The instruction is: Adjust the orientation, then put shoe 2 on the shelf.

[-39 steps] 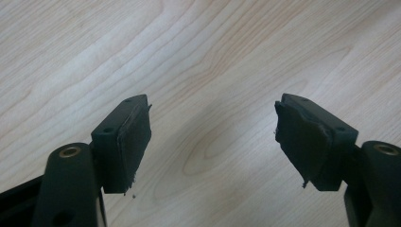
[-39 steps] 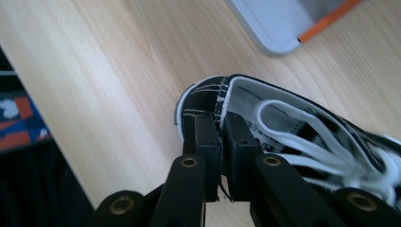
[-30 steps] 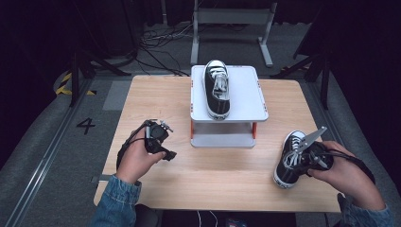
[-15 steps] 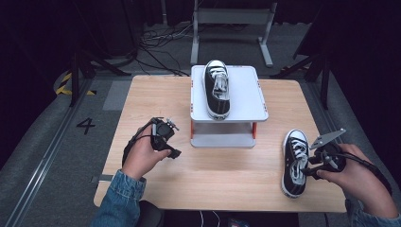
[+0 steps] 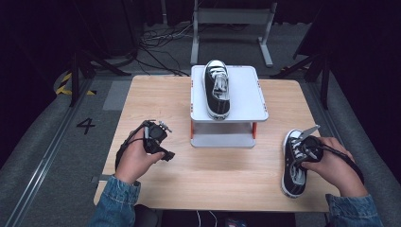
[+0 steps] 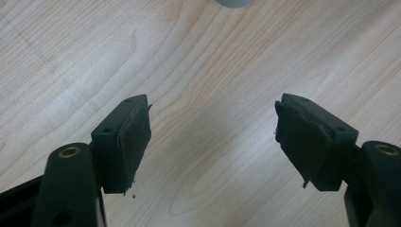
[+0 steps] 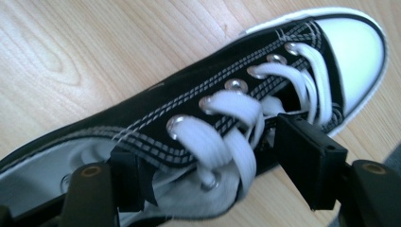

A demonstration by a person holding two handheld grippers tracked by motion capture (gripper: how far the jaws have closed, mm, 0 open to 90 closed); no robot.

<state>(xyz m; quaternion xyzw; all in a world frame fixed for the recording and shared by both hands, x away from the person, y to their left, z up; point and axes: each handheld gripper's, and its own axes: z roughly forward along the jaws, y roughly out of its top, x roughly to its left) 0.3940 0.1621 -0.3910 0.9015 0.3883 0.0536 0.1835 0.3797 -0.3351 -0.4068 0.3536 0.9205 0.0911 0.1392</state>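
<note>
A black-and-white sneaker lies flat on the wooden table near its right front corner, toe pointing away from me. My right gripper hovers over its laces. In the right gripper view the jaws of my right gripper have just been opening and now stand wide on either side of the sneaker's laced tongue, not pressing on it. A matching sneaker rests on the white raised stand at the table's far middle. My left gripper is open over bare wood, with nothing between the jaws of my left gripper.
The stand has orange legs and a lower shelf. The right sneaker sits close to the table's right and front edges. Beyond the table stand a metal frame and floor cables. A "4" mark is on the floor at left.
The right gripper held the sneaker tilted off the table, then set it down flat, opened its jaws and came down over the laces. The left hand has hardly moved.
</note>
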